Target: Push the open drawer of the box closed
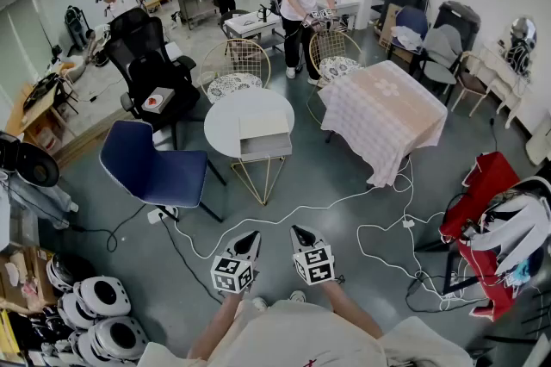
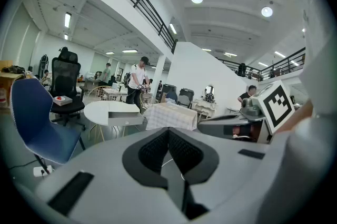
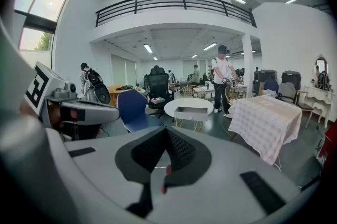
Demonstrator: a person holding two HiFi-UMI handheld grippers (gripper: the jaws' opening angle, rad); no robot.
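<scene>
A grey box with its drawer pulled out (image 1: 264,138) sits on a round white table (image 1: 225,117), a good way ahead of me across the floor. The same box (image 2: 125,118) shows small at centre left in the left gripper view, and the box (image 3: 191,112) sits mid-frame in the right gripper view. My left gripper (image 1: 250,243) and right gripper (image 1: 300,234) are held side by side close to my body, far short of the table. Both have their jaws together with nothing between them.
A blue chair (image 1: 153,170) stands left of the table and a checked-cloth table (image 1: 385,112) to its right. White cables (image 1: 379,229) trail over the floor between me and the table. Wire chairs (image 1: 234,68) stand behind it. A person (image 1: 300,2) stands further back. Helmets (image 1: 102,314) lie at lower left.
</scene>
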